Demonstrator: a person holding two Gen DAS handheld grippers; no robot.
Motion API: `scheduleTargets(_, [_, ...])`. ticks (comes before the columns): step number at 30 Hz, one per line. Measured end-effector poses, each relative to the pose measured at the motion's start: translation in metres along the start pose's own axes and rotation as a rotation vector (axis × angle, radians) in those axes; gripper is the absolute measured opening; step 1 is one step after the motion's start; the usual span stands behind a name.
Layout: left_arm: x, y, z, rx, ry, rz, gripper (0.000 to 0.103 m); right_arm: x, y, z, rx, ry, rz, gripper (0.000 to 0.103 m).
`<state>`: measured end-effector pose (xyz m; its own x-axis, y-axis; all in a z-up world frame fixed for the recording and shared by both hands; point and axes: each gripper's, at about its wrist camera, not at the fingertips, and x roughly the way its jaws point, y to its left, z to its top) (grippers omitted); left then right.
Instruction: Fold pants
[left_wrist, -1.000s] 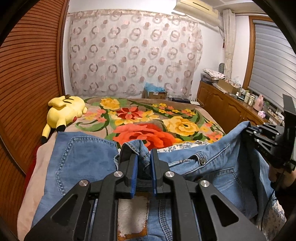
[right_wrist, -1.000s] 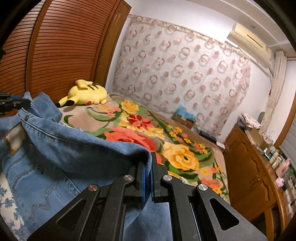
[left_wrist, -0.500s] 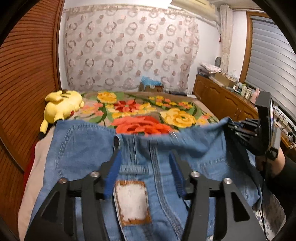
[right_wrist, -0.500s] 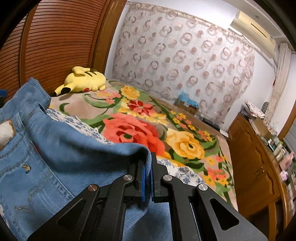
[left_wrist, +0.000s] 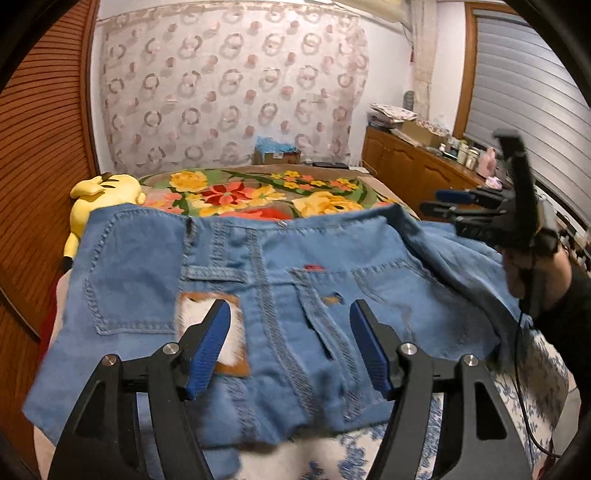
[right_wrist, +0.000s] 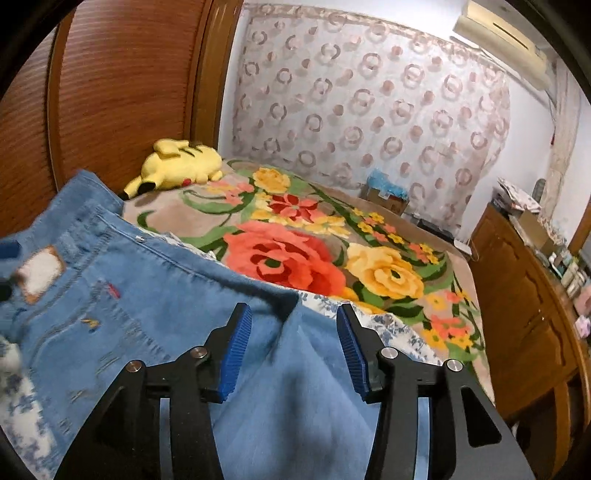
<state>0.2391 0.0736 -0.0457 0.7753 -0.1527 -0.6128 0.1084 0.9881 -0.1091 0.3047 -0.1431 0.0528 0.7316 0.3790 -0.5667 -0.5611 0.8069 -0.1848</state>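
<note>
Two black tongs with blue ribbed pads, both spread, nothing pinched. Left tongs (left_wrist: 290, 343) have just been opening; pads stand wide apart above the blue denim pants (left_wrist: 258, 280), denim shows between them but no pad presses it. Right tongs (right_wrist: 291, 350) have also just been opening; blue pads apart, a ridge of denim lies in the gap below, not gripped. From the left wrist view the right tongs (left_wrist: 458, 206) show at the right edge, jaws apart, held by a hand (left_wrist: 532, 273) in a dark sleeve, clear of the cloth.

Pants lie spread on the near end of the bed, waistband toward the far side, back pockets up, white patch with brown border (left_wrist: 218, 332) near the left pad, small red tag (left_wrist: 313, 266) mid-seat. Under them a white sheet with blue flower print (left_wrist: 539, 373). Beyond the waistband, a floral blanket with red and yellow roses (right_wrist: 332, 251) covers the rest of the bed. Yellow plush toy (right_wrist: 181, 166) lies at the far left, by the brown slatted wooden wall (right_wrist: 122, 85), just beside the pants' corner in the left view. Some motion blur on the denim.
</note>
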Motion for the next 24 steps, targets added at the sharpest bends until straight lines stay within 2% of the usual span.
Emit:
scheduleTargets(3, [0.002, -0.010, -0.008, 0.007, 0.011, -0.018, 0.068, -0.030, -0.003, -0.016, 0.036, 0.002, 0.035, 0.050])
scheduleTargets(7, [0.002, -0.024, -0.020, 0.040, -0.008, 0.004, 0.068, -0.063, -0.003, -0.045, 0.061, 0.025, 0.057, 0.050])
scheduleTargets(13, [0.009, -0.037, -0.024, 0.058, 0.036, -0.027, 0.068, -0.095, 0.001, -0.068, 0.059, 0.066, 0.109, 0.050])
scheduleTargets(24, [0.019, -0.055, -0.035, 0.128, 0.058, -0.026, 0.068, -0.090, -0.003, -0.074, 0.052, 0.158, 0.146, 0.050])
